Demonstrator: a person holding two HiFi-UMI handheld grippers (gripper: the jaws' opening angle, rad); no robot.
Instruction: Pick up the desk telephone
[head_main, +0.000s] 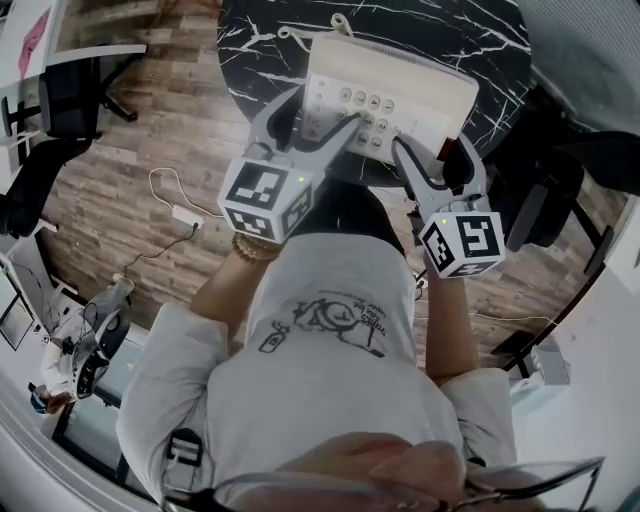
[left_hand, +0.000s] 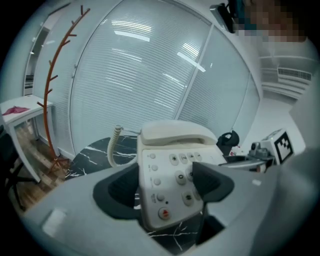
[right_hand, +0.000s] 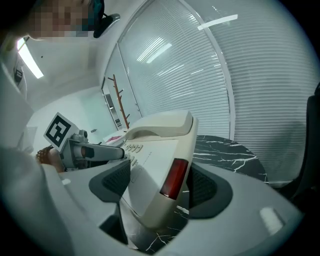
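The cream desk telephone sits over the near edge of a round black marble bench, keypad facing the person and handset resting in its cradle at the far side. The left tool is clamped on the telephone's front left corner: in the left gripper view one pad presses the left side wall and the other lies across the keys. The right tool is clamped on the right edge, with one pad on the sloping top face and the other against the side wall, just by a dark red strip. In the right gripper view the telephone looks tilted, but I cannot tell whether its base is clear of the bench. A coiled cord curls off its back left corner. Below the bench is a wooden floor.
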